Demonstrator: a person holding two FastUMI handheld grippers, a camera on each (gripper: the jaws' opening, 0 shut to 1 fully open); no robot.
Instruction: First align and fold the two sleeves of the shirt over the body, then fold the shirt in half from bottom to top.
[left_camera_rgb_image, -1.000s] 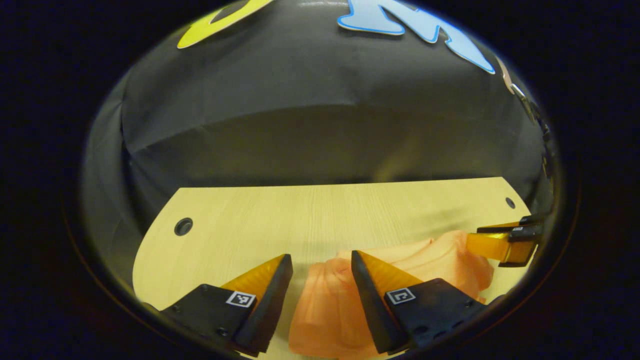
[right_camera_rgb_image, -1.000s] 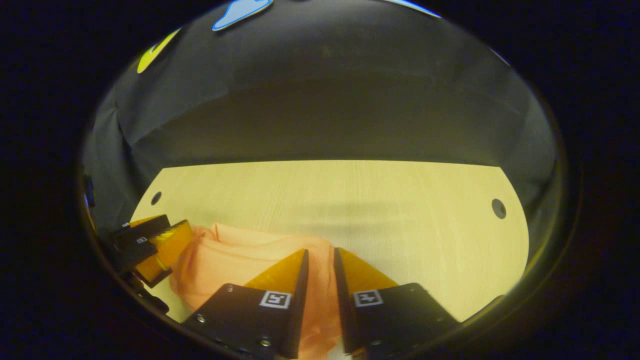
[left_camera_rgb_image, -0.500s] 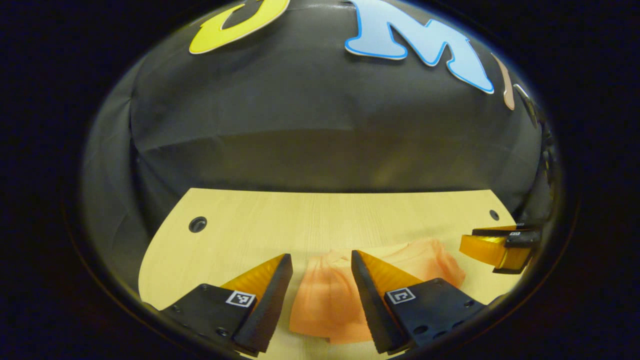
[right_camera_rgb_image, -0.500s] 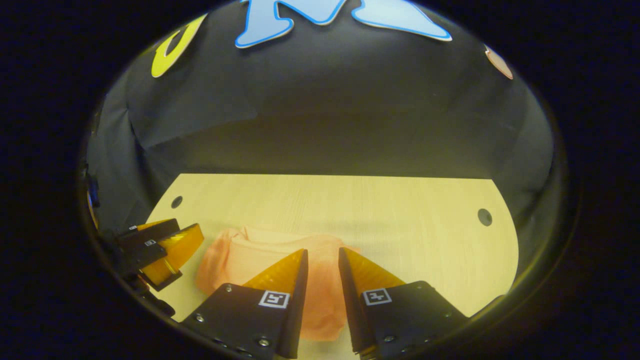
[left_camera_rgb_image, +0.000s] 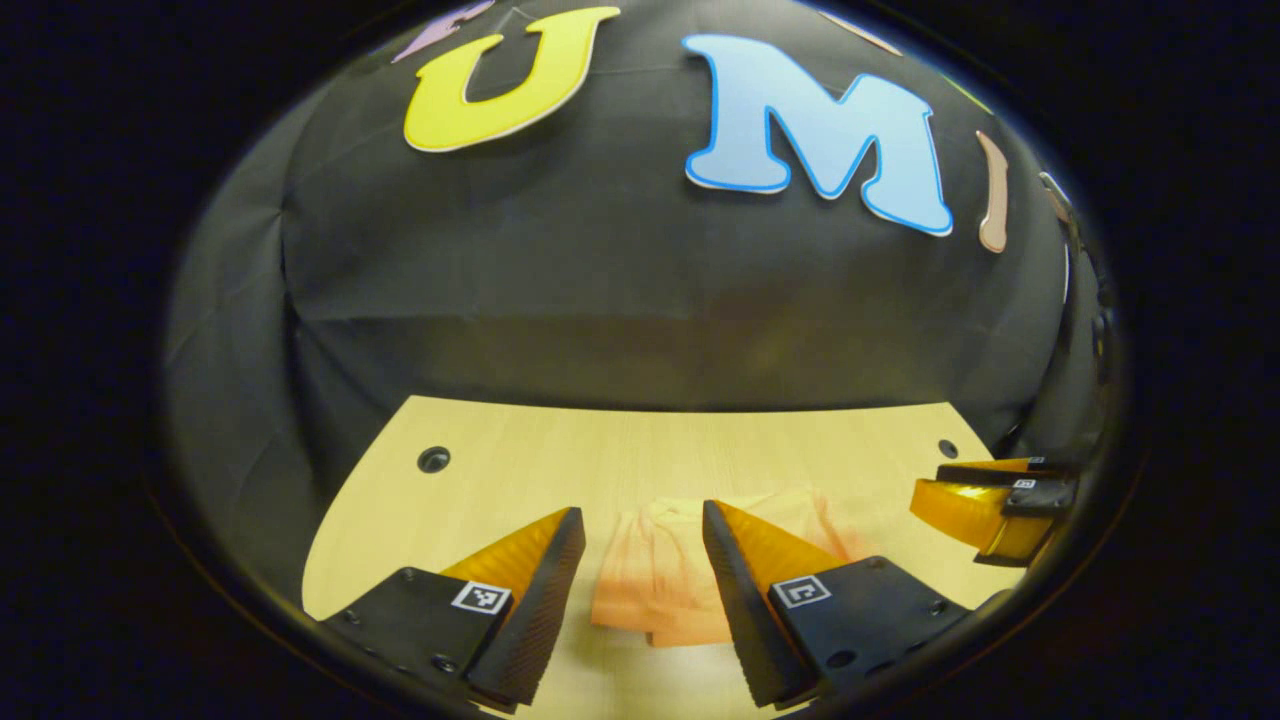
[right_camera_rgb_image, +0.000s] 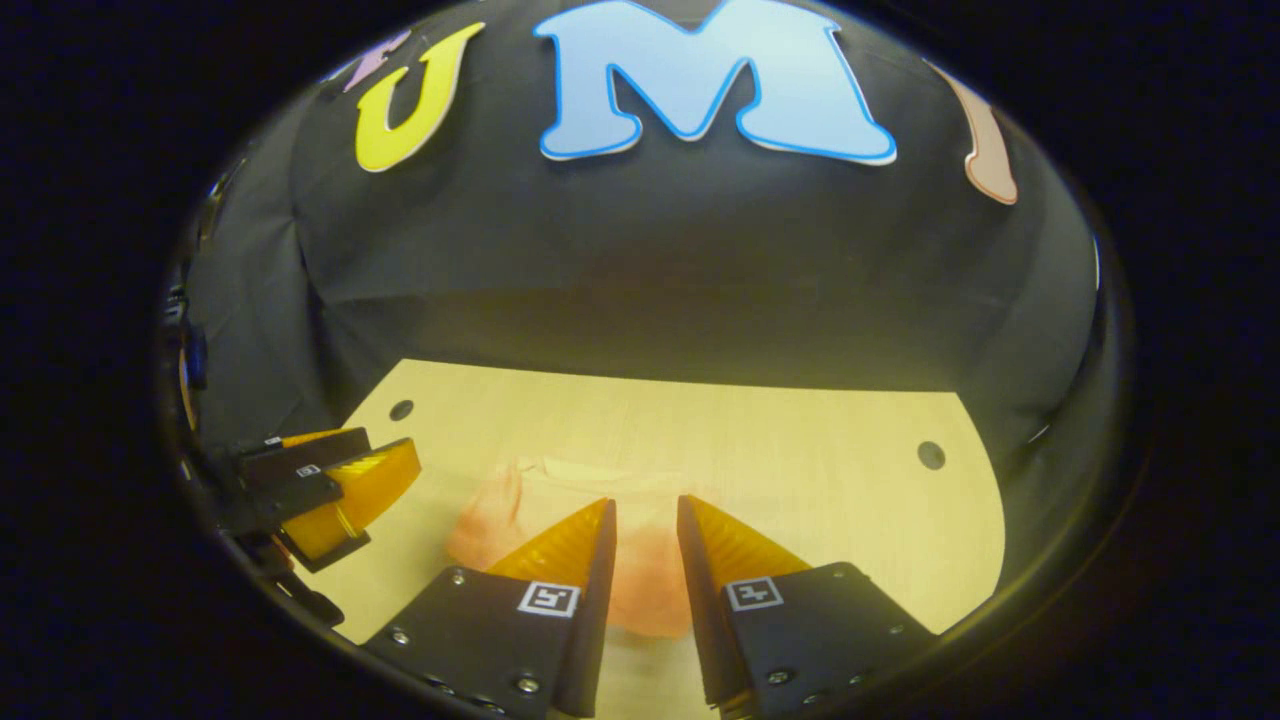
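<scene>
An orange shirt (left_camera_rgb_image: 650, 585), folded into a small bundle, lies on the light wooden table (left_camera_rgb_image: 500, 480). My left gripper (left_camera_rgb_image: 640, 515) hovers above and in front of it, open, with a wide gap and nothing held. The right gripper (left_camera_rgb_image: 985, 500) shows at that view's right edge, clear of the cloth. In the right gripper view the shirt (right_camera_rgb_image: 500, 510) looks blurred and lies beyond my right gripper (right_camera_rgb_image: 645, 503). Its fingers stand a narrow gap apart and do not touch the cloth. The left gripper (right_camera_rgb_image: 360, 490) shows at the left, beside the shirt.
The table (right_camera_rgb_image: 820, 480) has a round hole near each far corner (left_camera_rgb_image: 433, 459) (right_camera_rgb_image: 931, 455). Black cloth walls close in behind it and on both sides. Bare tabletop lies to the left and right of the shirt.
Both grippers have drawn back and up from the shirt, which now looks smaller and farther away. More wall is in view. The right fingers stand slightly wider apart than one second ago.
</scene>
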